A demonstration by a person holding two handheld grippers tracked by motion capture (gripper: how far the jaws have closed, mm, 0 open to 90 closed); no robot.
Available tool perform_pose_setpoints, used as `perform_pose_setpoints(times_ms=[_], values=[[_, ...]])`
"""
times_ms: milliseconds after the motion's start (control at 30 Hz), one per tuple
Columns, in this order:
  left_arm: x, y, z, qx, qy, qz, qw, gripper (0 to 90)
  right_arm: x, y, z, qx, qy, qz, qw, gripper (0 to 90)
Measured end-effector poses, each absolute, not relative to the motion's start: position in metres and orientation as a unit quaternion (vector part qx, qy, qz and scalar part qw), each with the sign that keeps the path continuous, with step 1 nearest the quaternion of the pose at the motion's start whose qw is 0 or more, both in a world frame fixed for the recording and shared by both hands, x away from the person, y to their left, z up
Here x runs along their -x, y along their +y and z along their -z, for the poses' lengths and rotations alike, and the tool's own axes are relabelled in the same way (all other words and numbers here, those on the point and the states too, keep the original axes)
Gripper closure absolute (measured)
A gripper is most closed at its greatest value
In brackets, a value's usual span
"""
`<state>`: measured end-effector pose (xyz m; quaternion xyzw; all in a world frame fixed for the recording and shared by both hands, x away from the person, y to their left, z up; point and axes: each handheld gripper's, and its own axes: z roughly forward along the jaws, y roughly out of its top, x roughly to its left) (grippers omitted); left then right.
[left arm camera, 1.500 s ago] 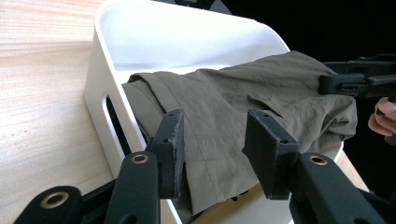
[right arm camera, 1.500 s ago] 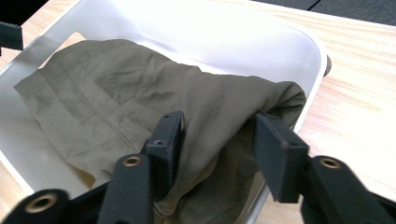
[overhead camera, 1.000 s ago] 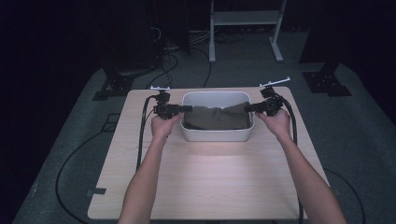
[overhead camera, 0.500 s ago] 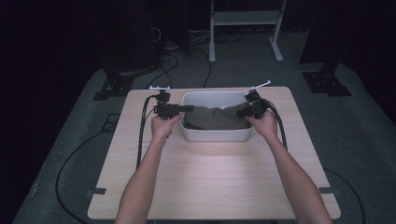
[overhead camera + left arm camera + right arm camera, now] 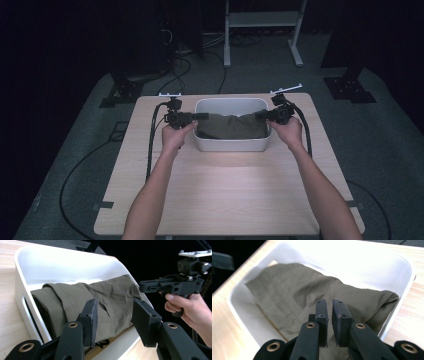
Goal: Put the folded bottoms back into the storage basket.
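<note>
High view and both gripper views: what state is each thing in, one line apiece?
Olive-green folded cloth garment: creased, lying inside the tub, one end draped over its rim.
White rounded plastic tub: upright on the table, holding the garment.
Left gripper: jaws open, hovering over the garment's end.
Right gripper: jaws just closed, nearly together above the garment; no fabric visibly pinched.

Light wood table [image 5: 225, 190] on grey floor [image 5: 385, 145]. White tub [image 5: 230, 146] sits at far-centre of top w/ olive cloth [image 5: 232, 127] inside. Black cables [image 5: 151, 145] trail over both side edges.
</note>
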<state>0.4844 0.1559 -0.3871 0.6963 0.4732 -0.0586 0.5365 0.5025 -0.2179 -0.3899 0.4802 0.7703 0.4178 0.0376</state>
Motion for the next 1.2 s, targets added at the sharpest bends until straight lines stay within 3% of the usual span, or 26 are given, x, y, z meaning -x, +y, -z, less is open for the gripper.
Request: perform_pose_setpoints(times_ms=[1200], values=[[-0.460,0.158,0.393,-0.699,0.461,0.070,0.542,43.0,-0.462,-0.260,0.393,-0.452,0.743,-0.494,-0.025,74.0]])
